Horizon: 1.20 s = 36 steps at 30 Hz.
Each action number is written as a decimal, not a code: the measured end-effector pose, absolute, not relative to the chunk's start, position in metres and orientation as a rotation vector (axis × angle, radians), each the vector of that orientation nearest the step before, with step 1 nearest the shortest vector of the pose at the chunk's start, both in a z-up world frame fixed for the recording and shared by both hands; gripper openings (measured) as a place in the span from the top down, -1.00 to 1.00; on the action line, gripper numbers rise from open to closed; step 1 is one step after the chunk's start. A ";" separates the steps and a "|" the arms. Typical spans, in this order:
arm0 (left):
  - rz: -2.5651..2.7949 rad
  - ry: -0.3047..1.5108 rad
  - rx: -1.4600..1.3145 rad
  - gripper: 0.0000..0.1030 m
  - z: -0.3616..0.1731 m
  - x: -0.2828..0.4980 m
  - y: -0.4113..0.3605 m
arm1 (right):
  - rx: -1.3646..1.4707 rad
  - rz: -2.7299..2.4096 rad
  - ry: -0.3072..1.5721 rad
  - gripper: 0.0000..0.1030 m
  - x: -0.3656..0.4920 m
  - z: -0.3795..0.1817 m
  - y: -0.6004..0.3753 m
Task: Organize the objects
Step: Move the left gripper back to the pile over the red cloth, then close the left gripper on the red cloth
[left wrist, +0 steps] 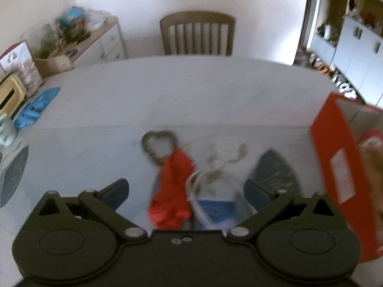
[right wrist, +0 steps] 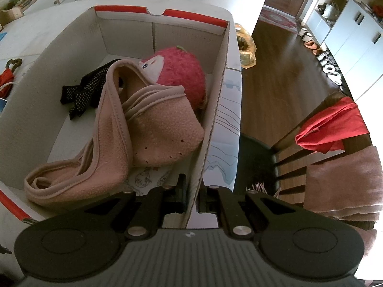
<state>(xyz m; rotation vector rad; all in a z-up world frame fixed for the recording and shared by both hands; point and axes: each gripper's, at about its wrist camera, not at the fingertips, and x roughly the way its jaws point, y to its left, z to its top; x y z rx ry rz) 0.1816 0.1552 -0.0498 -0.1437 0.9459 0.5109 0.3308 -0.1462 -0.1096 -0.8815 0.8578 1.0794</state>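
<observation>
My right gripper (right wrist: 191,199) is shut on the right-hand wall of the red and white cardboard box (right wrist: 210,129). Inside the box lie a beige fleece cloth (right wrist: 153,129), a pink plush toy (right wrist: 182,69) and a black dotted fabric piece (right wrist: 83,91). My left gripper (left wrist: 185,189) hangs open above the table (left wrist: 191,91), over a red cloth (left wrist: 172,186), a clear bag with a blue card (left wrist: 215,205) and a heart-shaped ring (left wrist: 158,143). The box's red side (left wrist: 335,162) stands at the right in the left wrist view, which is blurred.
A wooden chair (left wrist: 197,33) stands behind the table. Blue cloth (left wrist: 38,107) and a yellow box (left wrist: 9,93) lie at the table's left edge. Right of the box, a chair (right wrist: 318,143) carries a red cloth (right wrist: 335,124) and a pink towel (right wrist: 342,184).
</observation>
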 end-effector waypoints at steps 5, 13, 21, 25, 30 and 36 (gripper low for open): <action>0.528 1.005 -0.113 -0.97 -0.074 0.172 0.173 | -0.886 1.080 0.856 0.87 0.330 -0.109 -0.145; 0.567 1.059 -0.178 -0.89 -0.105 0.159 0.195 | -0.893 1.076 0.852 0.87 0.330 -0.109 -0.146; 0.552 1.068 -0.215 -0.83 -0.125 0.167 0.197 | -0.903 1.073 0.848 0.87 0.329 -0.109 -0.145; 0.532 1.042 -0.250 -0.62 -0.126 0.168 0.195 | -0.905 1.075 0.847 0.87 0.330 -0.109 -0.145; 0.485 1.002 -0.310 0.02 -0.124 0.168 0.193 | -0.906 1.077 0.846 0.87 0.330 -0.109 -0.145; 0.484 0.958 -0.321 0.44 -0.118 0.163 0.190 | -0.907 1.078 0.845 0.87 0.329 -0.109 -0.145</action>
